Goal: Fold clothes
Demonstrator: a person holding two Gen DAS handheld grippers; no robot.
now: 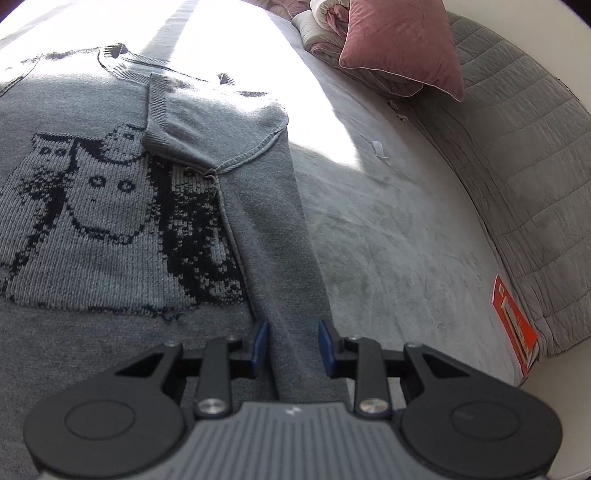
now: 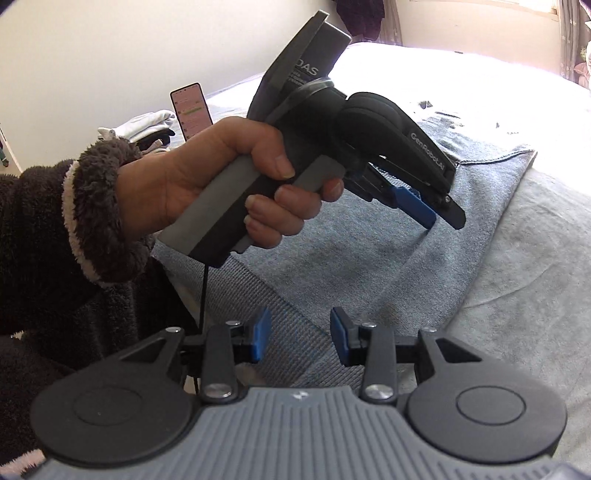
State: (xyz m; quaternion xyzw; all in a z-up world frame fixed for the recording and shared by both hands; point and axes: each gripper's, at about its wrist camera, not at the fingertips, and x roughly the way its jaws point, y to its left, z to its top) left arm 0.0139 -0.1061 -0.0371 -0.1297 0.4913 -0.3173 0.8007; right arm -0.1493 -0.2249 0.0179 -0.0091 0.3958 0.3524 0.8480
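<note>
A grey knitted sweater (image 1: 92, 221) with dark cat figures lies flat on the bed (image 1: 388, 229). Its right sleeve (image 1: 266, 221) is folded down along the body and runs straight toward my left gripper (image 1: 293, 328). The blue pads stand apart just over the sleeve, which shows in the gap and passes under them; no pinch shows. In the right wrist view a hand (image 2: 207, 177) in a fuzzy dark cuff holds the left gripper (image 2: 437, 218) low over the sweater (image 2: 332, 251). My right gripper (image 2: 300, 321) is open above the ribbed hem, nothing between its pads.
A pink pillow (image 1: 402, 48) and a rolled duvet (image 1: 325, 22) lie at the bed's head. A quilted grey blanket (image 1: 517, 147) hangs along the right side, with an orange box (image 1: 515, 325) beside it. A phone (image 2: 191, 110) and piled clothes (image 2: 144, 129) sit at the far left.
</note>
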